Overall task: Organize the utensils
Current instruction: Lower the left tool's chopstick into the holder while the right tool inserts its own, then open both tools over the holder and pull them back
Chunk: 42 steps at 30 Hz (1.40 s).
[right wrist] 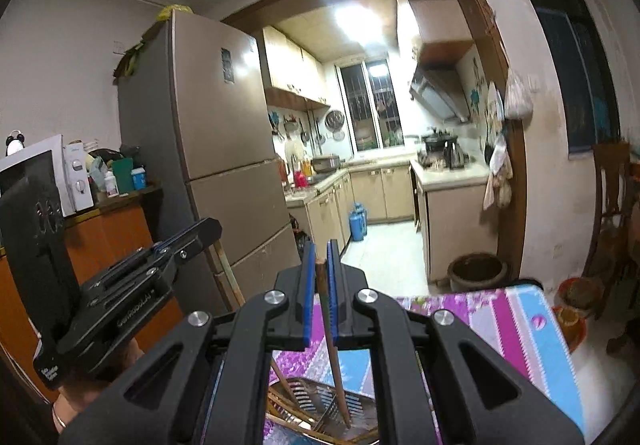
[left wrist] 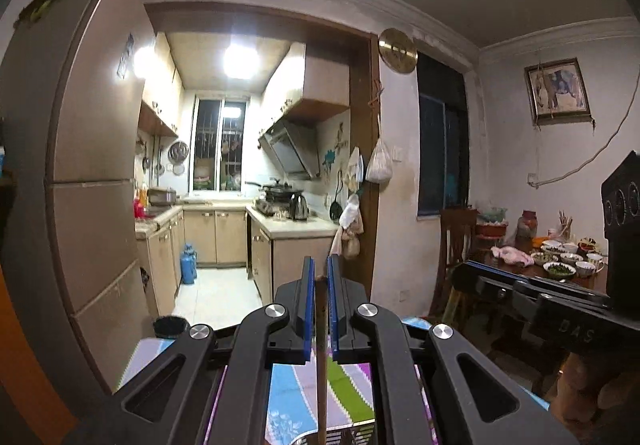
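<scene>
The left gripper (left wrist: 320, 273) has its blue-padded jaws pinching a brown chopstick (left wrist: 321, 357), which runs from the pad tips straight down below the gripper. The right gripper (right wrist: 319, 259) likewise pinches a second chopstick (right wrist: 334, 345) near its top end; this one slants down to the right, and its lower end stands in a slotted metal utensil basket (right wrist: 320, 401) where several more chopsticks (right wrist: 288, 411) lie. The basket sits on a tabletop (right wrist: 532, 329) covered with a cloth striped in purple, blue, white and green. In the right wrist view the left gripper hangs to the left with its chopstick angling down toward the basket. Beyond the tabletop stand a tall fridge (right wrist: 216, 141) and a lit kitchen doorway; a dining table with bowls (left wrist: 560, 265) lies off to the right.
</scene>
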### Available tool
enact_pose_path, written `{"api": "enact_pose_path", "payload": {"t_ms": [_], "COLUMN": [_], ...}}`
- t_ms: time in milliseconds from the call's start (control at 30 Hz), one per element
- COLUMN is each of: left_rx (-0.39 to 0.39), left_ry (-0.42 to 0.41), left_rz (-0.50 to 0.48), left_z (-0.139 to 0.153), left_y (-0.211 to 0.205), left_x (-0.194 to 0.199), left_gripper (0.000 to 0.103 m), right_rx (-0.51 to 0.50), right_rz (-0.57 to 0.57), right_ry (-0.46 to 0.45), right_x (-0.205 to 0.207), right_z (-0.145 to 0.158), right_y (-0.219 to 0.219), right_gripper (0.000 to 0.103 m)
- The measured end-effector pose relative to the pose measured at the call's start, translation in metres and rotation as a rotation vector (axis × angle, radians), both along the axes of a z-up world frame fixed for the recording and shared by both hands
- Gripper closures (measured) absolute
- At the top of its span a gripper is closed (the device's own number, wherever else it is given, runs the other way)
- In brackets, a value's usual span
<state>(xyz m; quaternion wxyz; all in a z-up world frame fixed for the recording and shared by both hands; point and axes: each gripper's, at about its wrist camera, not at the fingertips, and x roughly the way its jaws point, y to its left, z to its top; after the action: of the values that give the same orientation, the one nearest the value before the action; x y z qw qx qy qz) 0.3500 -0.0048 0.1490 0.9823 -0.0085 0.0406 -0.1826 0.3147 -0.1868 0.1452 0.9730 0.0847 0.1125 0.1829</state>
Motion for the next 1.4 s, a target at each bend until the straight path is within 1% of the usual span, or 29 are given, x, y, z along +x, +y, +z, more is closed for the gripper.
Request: {"api": "enact_pose_path", "payload": {"t_ms": [133,200,333,367,433,467,633,700,833,1033,1133,1233,1300,1333,1367,1400], "left_rx": [0.002,0.016,0.031,0.036,0.055,0.064,0.094,0.114,0.152,0.238,0.287,0.331,0.332,0.319,0.297,0.283], "left_ry": [0.050,0.078,0.146,0.154,0.160,0.160,0.117,0.080,0.033,-0.037,-0.064,-0.067,-0.042,-0.021,0.010,0.034], "left_rz": [-0.005,-0.001,0.008,0.017,0.025,0.032,0.090,0.126,0.194,0.302,0.365,0.398,0.401,0.388,0.359,0.337], "left_z": [-0.025,-0.039,-0.063,-0.068,-0.071,-0.071,-0.058,-0.049,-0.038,-0.033,-0.037,-0.043,-0.049,-0.053,-0.059,-0.063], "left_y": [-0.001,-0.004,-0.006,-0.006,-0.006,-0.005,0.002,0.005,0.012,0.016,0.017,0.015,0.020,0.022,0.028,0.031], "left_x": [0.010,0.015,0.024,0.024,0.023,0.022,0.006,-0.006,-0.029,-0.075,-0.101,-0.121,-0.140,-0.148,-0.162,-0.172], "left_gripper": [0.095,0.095,0.095,0.095,0.095,0.095,0.095,0.095,0.095,0.095,0.095,0.094,0.082,0.071,0.068,0.068], "right_rx": [-0.018,-0.032,-0.067,-0.070,-0.069,-0.060,-0.054,-0.052,-0.062,-0.079,-0.101,-0.138,-0.181,-0.197,-0.216,-0.239], "right_rz": [-0.003,0.003,0.005,0.003,-0.012,-0.017,-0.034,-0.041,-0.052,-0.055,-0.061,-0.066,-0.077,-0.083,-0.088,-0.095], "right_ry": [0.030,0.053,0.088,0.092,0.088,0.083,0.028,0.007,-0.028,-0.025,-0.022,-0.007,0.012,0.021,0.030,0.040], "right_x": [0.008,0.011,0.015,0.015,0.012,0.010,-0.011,-0.022,-0.050,-0.084,-0.102,-0.121,-0.139,-0.147,-0.156,-0.168], "right_z": [-0.020,-0.031,-0.045,-0.046,-0.045,-0.043,-0.024,-0.016,-0.005,-0.006,-0.011,-0.020,-0.029,-0.034,-0.040,-0.047], "right_y": [0.009,0.015,0.022,0.022,0.019,0.016,0.004,-0.002,-0.015,-0.029,-0.034,-0.040,-0.047,-0.050,-0.055,-0.061], "right_gripper": [0.098,0.098,0.097,0.095,0.084,0.075,0.075,0.075,0.075,0.075,0.073,0.073,0.073,0.073,0.072,0.070]}}
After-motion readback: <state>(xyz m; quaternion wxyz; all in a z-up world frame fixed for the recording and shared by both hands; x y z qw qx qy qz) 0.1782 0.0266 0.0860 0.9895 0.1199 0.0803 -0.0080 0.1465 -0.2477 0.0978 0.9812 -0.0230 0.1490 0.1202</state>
